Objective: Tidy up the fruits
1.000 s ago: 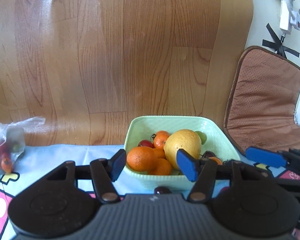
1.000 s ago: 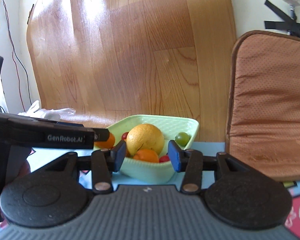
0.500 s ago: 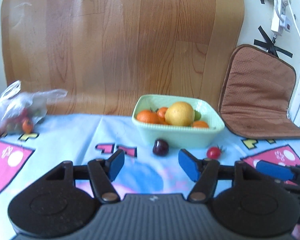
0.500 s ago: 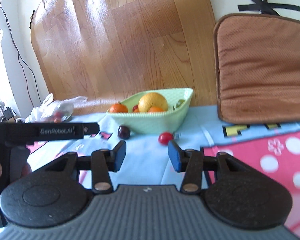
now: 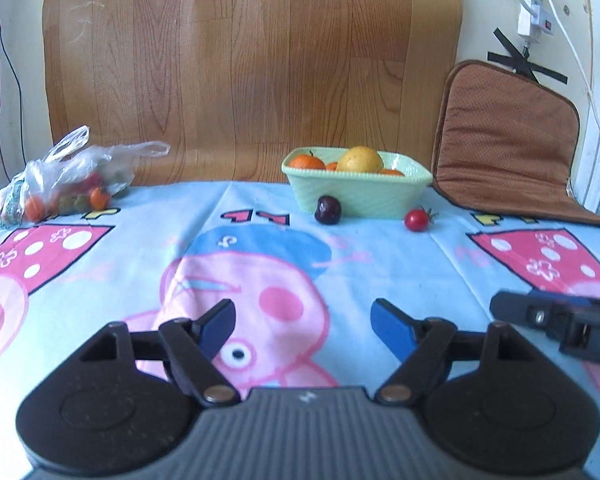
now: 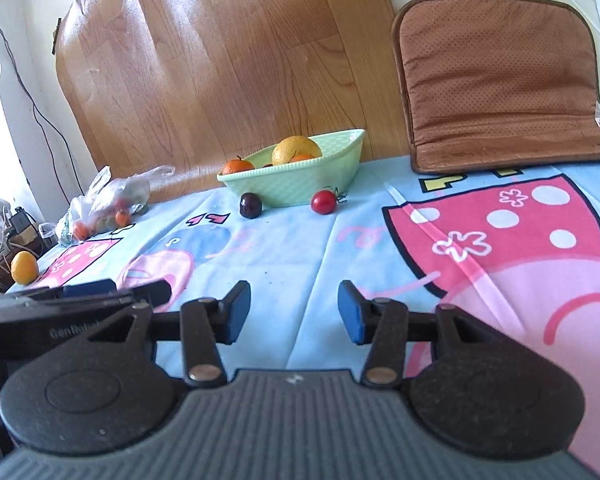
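Fruits: two loose (image 5: 327, 209) (image 5: 417, 220), perhaps five bowled (image 5: 359, 160).

Cartoon pig tablecloth (image 5: 260, 264) across the table, brown perforated seat cushion (image 5: 508, 140) at 2 o'clock, wood-grain vinyl sheet (image 5: 252, 60) at 12, white power strip (image 5: 534, 20) upper right

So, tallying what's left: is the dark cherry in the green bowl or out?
Out. The dark round cherry sits on the cloth against the pale green bowl's front wall, beside the red tomato.

A pale green bowl (image 5: 358, 196) holds oranges (image 5: 307, 162) and a big yellow citrus (image 5: 359, 159), with a dark cherry (image 5: 327, 209) and red tomato (image 5: 416, 220) lying just before it
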A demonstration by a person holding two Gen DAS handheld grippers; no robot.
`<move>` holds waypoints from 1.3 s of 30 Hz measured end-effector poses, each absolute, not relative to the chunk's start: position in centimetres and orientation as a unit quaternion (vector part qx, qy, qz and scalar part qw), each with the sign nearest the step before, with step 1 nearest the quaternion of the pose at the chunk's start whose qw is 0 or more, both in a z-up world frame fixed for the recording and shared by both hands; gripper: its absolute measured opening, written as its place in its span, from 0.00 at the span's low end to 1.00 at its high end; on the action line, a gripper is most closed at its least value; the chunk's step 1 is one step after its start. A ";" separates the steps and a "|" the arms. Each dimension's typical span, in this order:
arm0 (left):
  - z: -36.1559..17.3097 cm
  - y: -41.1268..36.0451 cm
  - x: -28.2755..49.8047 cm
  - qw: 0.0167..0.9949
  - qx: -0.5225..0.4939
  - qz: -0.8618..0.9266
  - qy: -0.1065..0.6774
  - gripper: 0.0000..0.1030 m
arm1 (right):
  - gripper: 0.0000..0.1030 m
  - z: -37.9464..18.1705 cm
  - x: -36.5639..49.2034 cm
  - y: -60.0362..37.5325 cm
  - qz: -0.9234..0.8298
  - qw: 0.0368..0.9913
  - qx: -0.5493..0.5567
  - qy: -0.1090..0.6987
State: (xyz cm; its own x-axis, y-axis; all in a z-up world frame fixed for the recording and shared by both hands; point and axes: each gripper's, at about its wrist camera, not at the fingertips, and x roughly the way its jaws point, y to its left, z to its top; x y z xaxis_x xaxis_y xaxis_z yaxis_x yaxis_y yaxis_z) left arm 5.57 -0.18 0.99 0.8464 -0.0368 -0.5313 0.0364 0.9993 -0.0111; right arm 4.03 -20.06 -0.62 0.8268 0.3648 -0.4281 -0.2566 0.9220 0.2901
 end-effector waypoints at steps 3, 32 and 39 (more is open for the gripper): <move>1.2 -0.3 4.5 0.969 0.010 -0.011 0.248 0.76 | 0.53 -0.6 3.6 -20.2 0.163 0.952 0.113 0.235; 1.3 -0.8 3.6 0.975 0.031 -0.012 0.220 0.79 | 0.59 -0.6 2.9 -20.9 0.171 0.950 0.133 0.222; 1.3 -0.7 3.6 0.975 0.028 -0.015 0.219 0.80 | 0.59 -0.6 3.0 -20.9 0.172 0.950 0.133 0.223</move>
